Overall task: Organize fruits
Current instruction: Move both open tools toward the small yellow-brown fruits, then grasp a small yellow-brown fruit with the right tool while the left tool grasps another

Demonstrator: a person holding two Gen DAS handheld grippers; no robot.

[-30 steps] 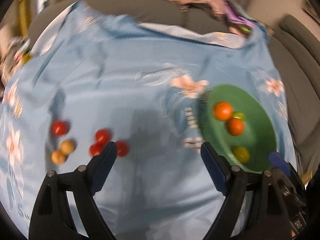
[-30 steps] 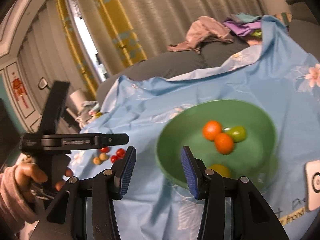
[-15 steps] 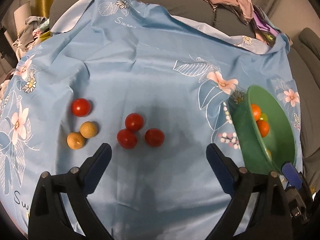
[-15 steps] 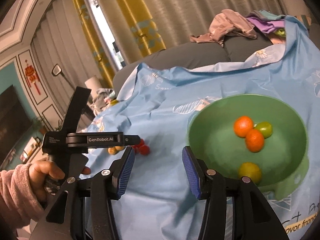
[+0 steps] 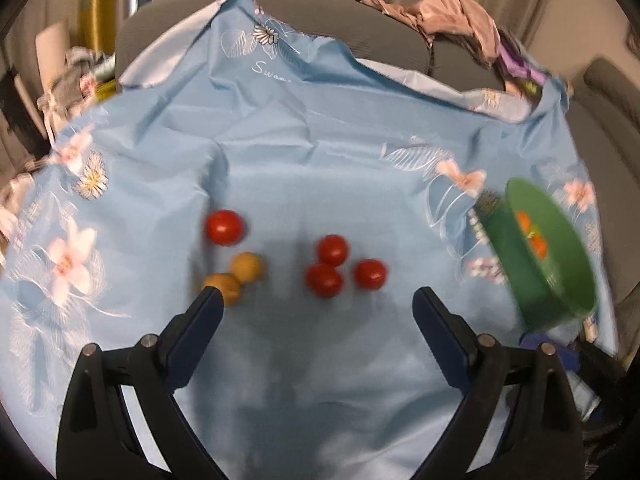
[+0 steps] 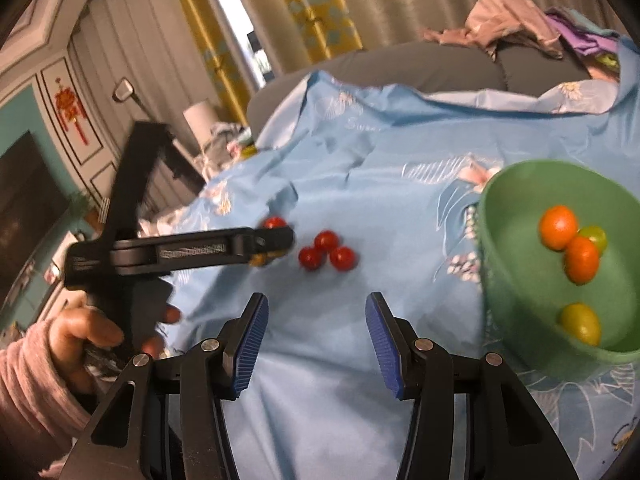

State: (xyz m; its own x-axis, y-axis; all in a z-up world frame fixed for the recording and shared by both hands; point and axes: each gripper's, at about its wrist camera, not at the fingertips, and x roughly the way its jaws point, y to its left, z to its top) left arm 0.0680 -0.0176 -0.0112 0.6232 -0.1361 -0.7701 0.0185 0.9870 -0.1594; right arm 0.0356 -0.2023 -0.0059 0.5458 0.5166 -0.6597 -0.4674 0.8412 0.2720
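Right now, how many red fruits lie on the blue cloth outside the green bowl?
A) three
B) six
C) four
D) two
C: the left wrist view shows a cluster of three red fruits and one single red fruit further left on the blue cloth, all outside the green bowl.

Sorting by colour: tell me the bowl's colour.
Green bowl; clearest in the right wrist view.
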